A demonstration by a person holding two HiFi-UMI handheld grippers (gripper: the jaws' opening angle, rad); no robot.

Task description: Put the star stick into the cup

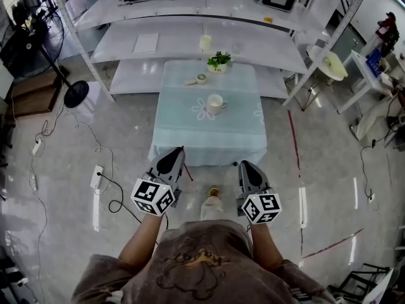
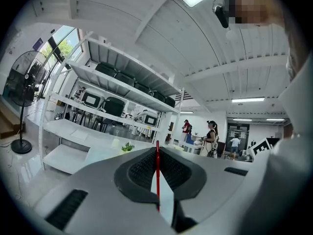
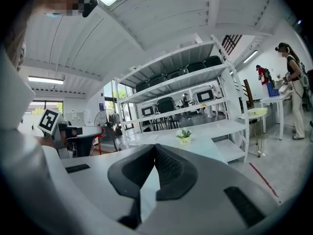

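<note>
left tool [image 2: 157, 150] is clamping the red star stick [image 2: 157, 187] between its pads. right tool [image 3: 155, 147] is sitting closed, empty. cup [image 1: 215, 104] is standing on the tabletop [image 1: 183, 138], well ahead of both tools.

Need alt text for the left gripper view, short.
The left gripper has its jaws shut on a thin red stick, which stands upright between them. Beyond are white shelving, a small potted plant and a standing fan at far left.
</note>
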